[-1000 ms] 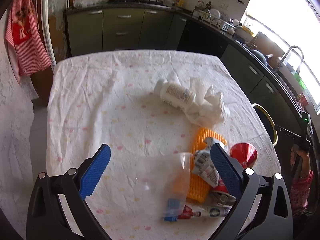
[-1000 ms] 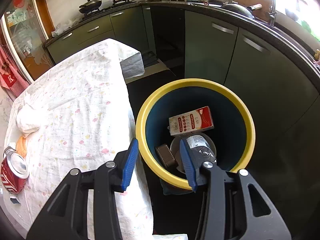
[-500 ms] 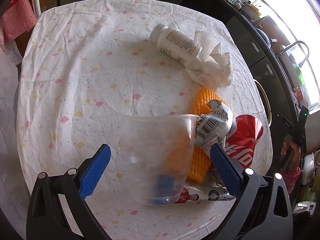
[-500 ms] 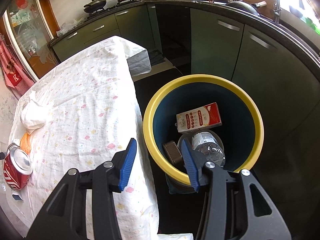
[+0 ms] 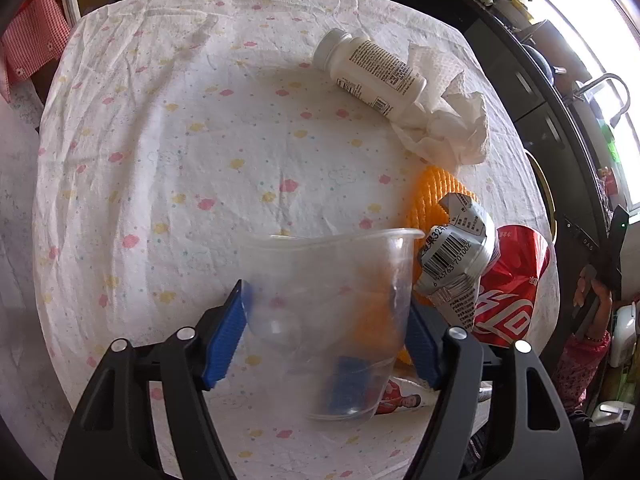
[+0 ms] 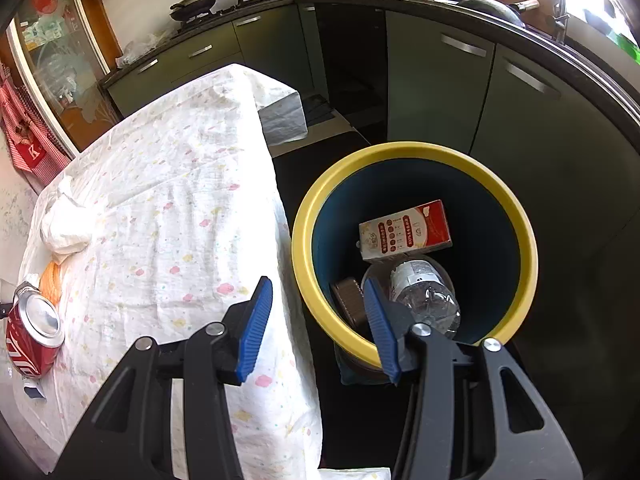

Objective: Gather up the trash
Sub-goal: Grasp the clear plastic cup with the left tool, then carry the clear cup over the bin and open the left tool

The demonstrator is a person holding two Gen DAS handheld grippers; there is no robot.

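Note:
A clear plastic cup (image 5: pixel 328 280) stands on the table's flowered cloth (image 5: pixel 180 152). My left gripper (image 5: pixel 324 308) is closing around it, and both blue pads touch its sides. To its right lie an orange net (image 5: pixel 432 192), a crushed silver carton (image 5: pixel 456 252) and a red cola can (image 5: pixel 508 292). Farther off are a white bottle (image 5: pixel 372 74) and a crumpled tissue (image 5: pixel 448 128). My right gripper (image 6: pixel 316 286) hangs open and empty between the table edge and the yellow-rimmed bin (image 6: pixel 400 152). The bin holds a red-white box (image 6: pixel 404 230) and a plastic bottle (image 6: pixel 424 292).
A printed flat packet (image 5: pixel 400 400) lies under the cup's near side. Dark green cabinets (image 6: pixel 440 88) curve behind the bin. The person's hand in a pink sleeve (image 5: pixel 588 320) shows past the table's right edge. A red checked apron (image 5: pixel 28 44) hangs at far left.
My left gripper sank toward the cup, tilted further down, and its jaws came in from wide apart onto the cup's sides. The right gripper stayed over the bin's edge.

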